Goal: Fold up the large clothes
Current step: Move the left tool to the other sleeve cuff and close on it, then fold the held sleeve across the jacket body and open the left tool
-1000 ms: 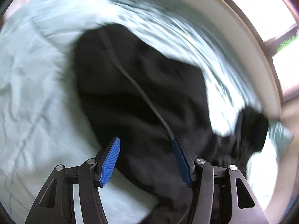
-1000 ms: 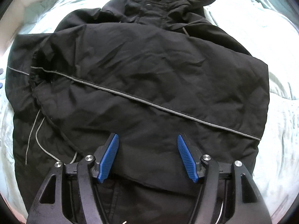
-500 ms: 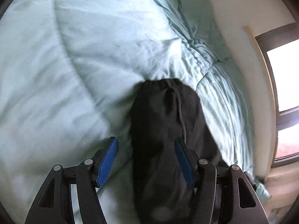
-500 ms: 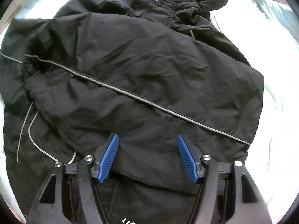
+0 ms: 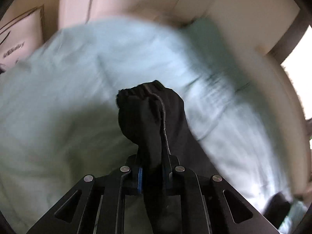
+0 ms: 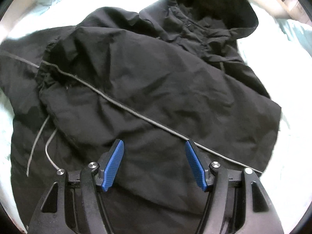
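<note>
A black hooded jacket [image 6: 156,89] with a thin grey stripe lies spread on a pale green bed cover, one sleeve folded across its body, hood at the top right. My right gripper [image 6: 154,156] is open just above the jacket's lower part, holding nothing. In the left wrist view my left gripper [image 5: 151,175] is shut on the jacket's other sleeve [image 5: 152,117]; its cuff end sticks up beyond the jaws, lifted over the bed.
The pale green bed cover [image 5: 58,107] fills the ground around the jacket and also shows in the right wrist view [image 6: 288,136]. A cream wall [image 5: 234,19] and a bright window [image 5: 298,58] lie beyond the bed at the right.
My left gripper has closed on the sleeve and lifted it, swinging its view up toward the wall. My right gripper has drifted slightly over the jacket and stays open.
</note>
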`<state>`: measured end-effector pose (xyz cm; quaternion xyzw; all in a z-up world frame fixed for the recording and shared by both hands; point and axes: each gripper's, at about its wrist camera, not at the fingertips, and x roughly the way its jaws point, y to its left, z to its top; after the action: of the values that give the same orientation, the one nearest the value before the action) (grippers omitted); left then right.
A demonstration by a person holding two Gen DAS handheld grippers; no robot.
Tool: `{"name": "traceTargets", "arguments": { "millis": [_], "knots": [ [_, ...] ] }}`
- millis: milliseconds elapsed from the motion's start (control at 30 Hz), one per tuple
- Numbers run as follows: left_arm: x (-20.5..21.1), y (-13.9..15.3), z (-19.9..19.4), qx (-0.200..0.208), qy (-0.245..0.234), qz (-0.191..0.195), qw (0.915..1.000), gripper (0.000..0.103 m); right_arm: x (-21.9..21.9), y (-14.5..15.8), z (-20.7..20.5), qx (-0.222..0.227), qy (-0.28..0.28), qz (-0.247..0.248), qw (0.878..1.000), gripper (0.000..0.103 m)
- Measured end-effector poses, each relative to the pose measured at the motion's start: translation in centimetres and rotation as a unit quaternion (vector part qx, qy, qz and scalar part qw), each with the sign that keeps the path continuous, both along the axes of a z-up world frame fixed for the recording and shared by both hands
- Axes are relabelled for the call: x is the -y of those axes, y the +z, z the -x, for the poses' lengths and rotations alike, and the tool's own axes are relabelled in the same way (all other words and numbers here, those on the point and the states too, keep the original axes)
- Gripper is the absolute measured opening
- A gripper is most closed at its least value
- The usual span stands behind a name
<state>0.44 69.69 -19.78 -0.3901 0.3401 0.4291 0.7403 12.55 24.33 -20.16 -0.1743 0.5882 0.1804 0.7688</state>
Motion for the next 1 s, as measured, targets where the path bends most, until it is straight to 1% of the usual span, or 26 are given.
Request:
{"name": "traceTargets", "arguments": {
  "millis": [33,67,100,133,167,200,267,300,333,367,400,433,467,500,533,567,600,633,733,767,833,867,900,933,967,1000],
  "knots": [
    [0.2,-0.8,-0.5,-0.021,-0.006,0.000,0.9998,0.014,-0.3,-0.8,-0.5,-0.006,-0.008,0.000,1.000,0.067],
    [0.6,-1.1,-0.9,-0.032,-0.018,-0.004,0.9993,0.014,-0.3,-1.4,-0.9,-0.019,-0.013,-0.001,1.000,0.068],
    [1.4,-0.9,-1.3,-0.033,-0.033,-0.016,0.9988,0.014,-0.6,-2.4,-1.4,-0.040,-0.016,-0.004,0.999,0.070],
    [2.6,0.1,-1.6,-0.021,-0.053,-0.035,0.9978,0.014,-0.8,-2.9,-1.9,-0.054,-0.019,-0.005,0.998,0.072],
    [4.0,1.6,-2.0,-0.007,-0.076,-0.052,0.9957,0.014,-0.9,-2.7,-2.4,-0.064,-0.023,-0.013,0.998,0.072],
    [5.1,2.6,-1.8,0.002,-0.091,-0.060,0.9940,0.014,-0.8,-2.2,-2.8,-0.071,-0.030,-0.024,0.997,0.072],
    [8.8,6.0,-2.6,0.037,-0.150,-0.085,0.9844,0.014,-0.6,-0.9,-2.9,-0.068,-0.032,-0.042,0.996,0.071],
    [10.1,7.1,-2.6,0.046,-0.167,-0.092,0.9806,0.014,-0.5,-0.1,-2.8,-0.058,-0.029,-0.043,0.997,0.071],
    [12.5,8.9,-3.0,0.065,-0.201,-0.104,0.9720,0.013,-0.3,0.9,-2.5,-0.045,-0.026,-0.045,0.998,0.071],
    [14.2,10.0,-3.1,0.079,-0.222,-0.110,0.9656,0.013,0.0,1.9,-2.2,-0.036,-0.026,-0.050,0.998,0.071],
    [17.2,11.5,-3.6,0.099,-0.260,-0.119,0.9533,0.013,0.3,2.7,-1.9,-0.031,-0.027,-0.054,0.998,0.071],
    [19.5,12.5,-4.0,0.112,-0.288,-0.122,0.9432,0.013,0.7,3.5,-1.6,-0.025,-0.030,-0.059,0.997,0.071],
    [20.9,13.0,-4.0,0.120,-0.306,-0.122,0.9365,0.013,1.1,4.2,-1.2,-0.021,-0.034,-0.062,0.997,0.071],
    [23.1,13.4,-4.6,0.129,-0.332,-0.119,0.9267,0.013,1.7,4.9,-0.9,-0.015,-0.040,-0.064,0.997,0.071],
    [26.2,13.7,-5.5,0.139,-0.364,-0.114,0.9139,0.013,2.4,5.5,-0.7,-0.011,-0.045,-0.067,0.997,0.071],
    [27.6,13.7,-6.2,0.143,-0.379,-0.109,0.9078,0.013,3.0,6.0,-0.5,-0.008,-0.049,-0.070,0.996,0.071],
    [30.7,13.3,-7.3,0.144,-0.411,-0.101,0.8945,0.013,3.8,6.4,-0.2,-0.004,-0.056,-0.074,0.996,0.071],
    [33.1,12.8,-8.2,0.141,-0.433,-0.095,0.8854,0.013,4.8,7.1,0.2,0.001,-0.066,-0.077,0.995,0.071],
    [40.4,10.1,-11.0,0.128,-0.491,-0.059,0.8595,0.013,9.9,6.7,1.0,0.012,-0.084,-0.082,0.993,0.071],
    [41.7,9.3,-11.6,0.125,-0.505,-0.052,0.8522,0.013,11.2,7.0,1.4,0.017,-0.093,-0.083,0.992,0.071],
    [46.7,6.9,-13.1,0.099,-0.543,-0.030,0.8335,0.013,14.2,7.5,1.7,0.024,-0.111,-0.085,0.990,0.071],
    [48.6,6.1,-13.5,0.091,-0.555,-0.022,0.8265,0.014,15.4,7.6,1.8,0.025,-0.117,-0.084,0.989,0.071],
    [50.6,5.0,-14.1,0.080,-0.571,-0.014,0.8168,0.014,16.1,7.5,1.8,0.026,-0.125,-0.081,0.989,0.071],
    [53.0,3.6,-14.8,0.066,-0.592,-0.004,0.8032,0.015,17.1,7.5,1.9,0.026,-0.134,-0.079,0.987,0.071],
    [54.2,2.9,-15.0,0.062,-0.603,0.004,0.7954,0.016,17.6,7.6,1.9,0.025,-0.139,-0.080,0.987,0.071],
    [55.8,1.8,-15.3,0.053,-0.620,0.017,0.7827,0.018,18.3,7.4,1.9,0.022,-0.144,-0.080,0.986,0.071]
  ]
}}
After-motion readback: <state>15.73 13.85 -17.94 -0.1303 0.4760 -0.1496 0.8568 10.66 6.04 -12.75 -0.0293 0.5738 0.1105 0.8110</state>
